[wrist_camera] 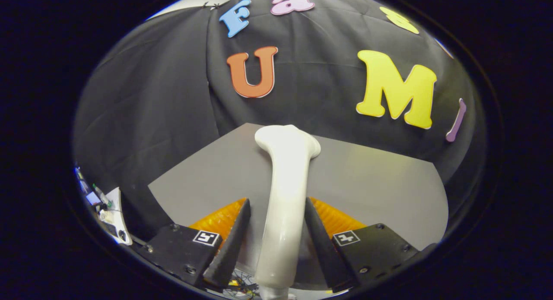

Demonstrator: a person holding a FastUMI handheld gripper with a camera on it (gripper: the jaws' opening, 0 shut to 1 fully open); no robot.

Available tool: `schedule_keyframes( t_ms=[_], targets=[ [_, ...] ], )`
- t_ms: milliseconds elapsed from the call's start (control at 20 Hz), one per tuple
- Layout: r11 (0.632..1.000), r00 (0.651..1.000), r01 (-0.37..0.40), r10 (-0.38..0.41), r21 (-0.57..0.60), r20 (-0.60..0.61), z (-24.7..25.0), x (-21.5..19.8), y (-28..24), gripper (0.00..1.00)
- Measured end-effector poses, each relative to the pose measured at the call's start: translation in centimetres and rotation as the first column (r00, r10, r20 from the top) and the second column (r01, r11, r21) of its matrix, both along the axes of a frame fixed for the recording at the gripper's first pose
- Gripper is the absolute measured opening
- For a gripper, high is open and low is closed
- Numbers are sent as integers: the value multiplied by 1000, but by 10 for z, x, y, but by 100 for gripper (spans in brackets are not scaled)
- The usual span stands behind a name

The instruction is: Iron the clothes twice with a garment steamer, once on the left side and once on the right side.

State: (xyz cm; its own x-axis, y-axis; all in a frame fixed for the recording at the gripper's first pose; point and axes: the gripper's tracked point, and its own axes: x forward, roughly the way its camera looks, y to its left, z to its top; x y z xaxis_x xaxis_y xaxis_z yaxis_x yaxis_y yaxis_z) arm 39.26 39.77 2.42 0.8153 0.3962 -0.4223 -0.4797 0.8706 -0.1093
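Garment steamer (285, 183) stands between the two fingers (276, 244), which close on its white handle from both sides, so the gripper (276, 244) is holding it. Its body reaches forward beyond the fingertips and ends in a wider head, which is above the far part of the grey worktop (380, 183); whether the head touches the surface, I cannot tell.

The shell looks like hard, glossy plastic, so I judge it stiff and a little slippery. It is long, and the head probably carries some weight, so it may want to tip forward or turn in the grip. The best place to hold seems the narrow middle of the handle, where the fingers are now.

The worktop is flat and matte, and the black cloth wall (151, 97) is close behind it. No clothes are seen here. Some small items (106, 205) lie at the left side, well apart.
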Motion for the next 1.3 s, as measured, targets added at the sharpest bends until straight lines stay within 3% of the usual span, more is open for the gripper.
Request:
schedule_keyframes(
  t_ms=[150,350,550,950,1300],
  targets=[
    [999,999,-23,24,30,-31,-2,-4,5,45],
    [993,1000,-14,13,113,8,4,-13,-8,38],
    [991,1000,-21,19,132,15,3,-41,-33,38],
    [971,989,-58,24,230,149,77,-125,-114,37],
    [933,964,25,-117,358,237,128,-190,-233,37]
  ],
)
